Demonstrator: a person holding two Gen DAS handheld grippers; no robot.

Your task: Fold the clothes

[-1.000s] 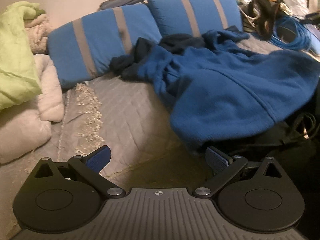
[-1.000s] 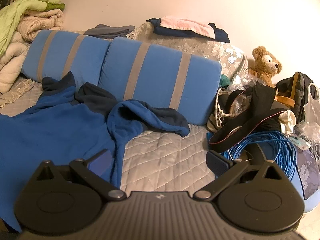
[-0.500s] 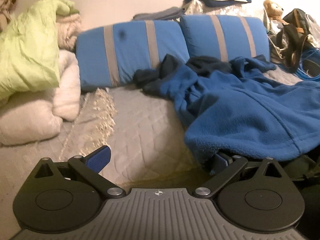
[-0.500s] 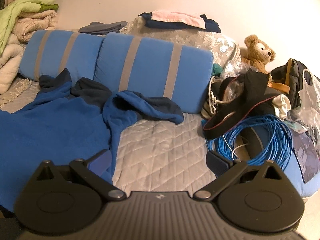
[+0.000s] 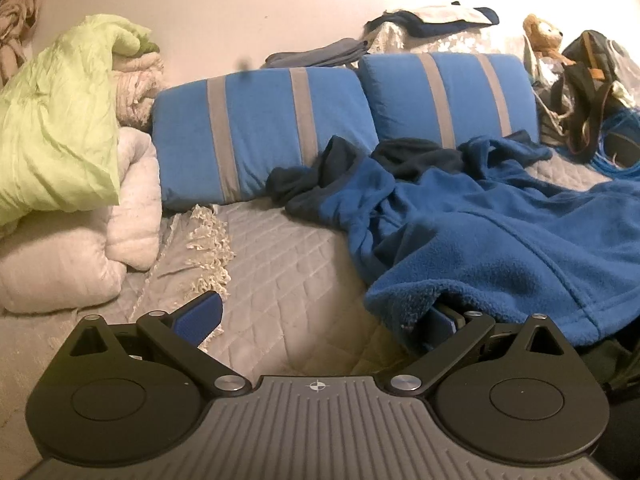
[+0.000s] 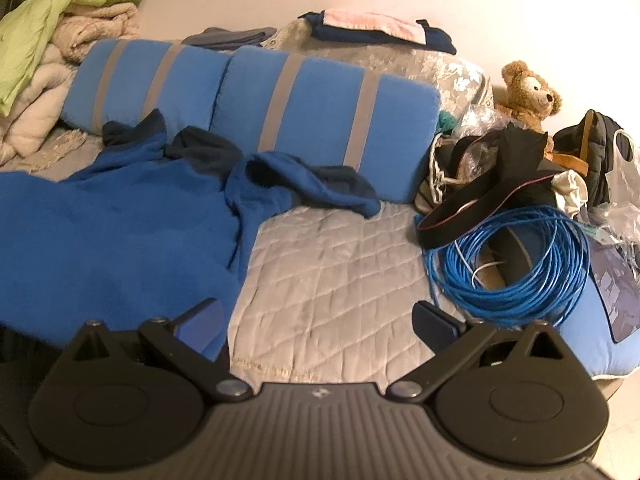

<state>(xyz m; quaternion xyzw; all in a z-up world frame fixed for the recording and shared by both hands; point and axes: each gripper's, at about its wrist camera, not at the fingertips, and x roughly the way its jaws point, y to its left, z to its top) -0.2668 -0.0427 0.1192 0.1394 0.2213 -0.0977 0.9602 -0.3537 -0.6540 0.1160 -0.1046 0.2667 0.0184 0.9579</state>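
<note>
A blue fleece garment [image 5: 480, 240] with dark navy cuffs and collar lies spread and rumpled on the grey quilted bed [image 5: 288, 272]. My left gripper [image 5: 320, 316] is open at the garment's lower left corner; the hem drapes over its right finger, while the left pad hangs over bare quilt. From the right wrist camera the same garment [image 6: 120, 232] fills the left side, one sleeve [image 6: 320, 188] stretching right. My right gripper [image 6: 320, 320] is open at the garment's right edge, its left finger over the blue fabric and its right finger over the quilt [image 6: 340, 272].
Two blue pillows with grey stripes [image 5: 280, 128] lean along the wall. Folded cream and green blankets [image 5: 60, 140] are piled at the left. A coil of blue cable [image 6: 516, 264], dark bags [image 6: 520, 176] and a teddy bear [image 6: 524, 96] crowd the right side.
My left gripper has moved right to the garment's hem, which now covers its right finger. My right gripper has shifted slightly, with its left finger now over the garment's edge. Both stay open.
</note>
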